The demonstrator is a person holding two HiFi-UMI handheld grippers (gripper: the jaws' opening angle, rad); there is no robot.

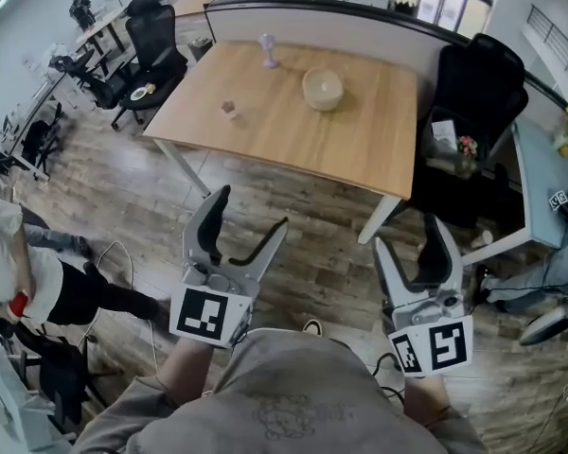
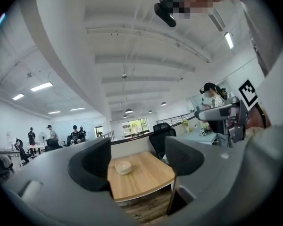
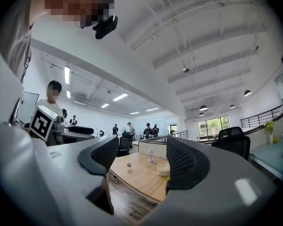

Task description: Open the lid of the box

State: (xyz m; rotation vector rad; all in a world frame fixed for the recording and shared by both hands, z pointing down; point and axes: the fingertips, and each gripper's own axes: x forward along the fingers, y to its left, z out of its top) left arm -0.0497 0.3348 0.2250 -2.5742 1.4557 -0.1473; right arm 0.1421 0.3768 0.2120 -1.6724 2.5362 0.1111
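The box (image 1: 323,90) is a round cream container with its lid on. It stands on the far right part of a wooden table (image 1: 265,130), well ahead of both grippers. It also shows between the jaws in the left gripper view, box (image 2: 123,167), and beside the right jaw in the right gripper view, box (image 3: 163,169). My left gripper (image 1: 253,211) is held over the floor, open and empty. My right gripper (image 1: 407,235) is beside it, open and empty too. Neither touches anything.
A small purple goblet (image 1: 268,51) and a tiny brown object (image 1: 229,108) share the table. Black office chairs stand at the far left (image 1: 156,36) and at the right (image 1: 478,88). A person (image 1: 19,272) is at the left edge. Wood floor lies between me and the table.
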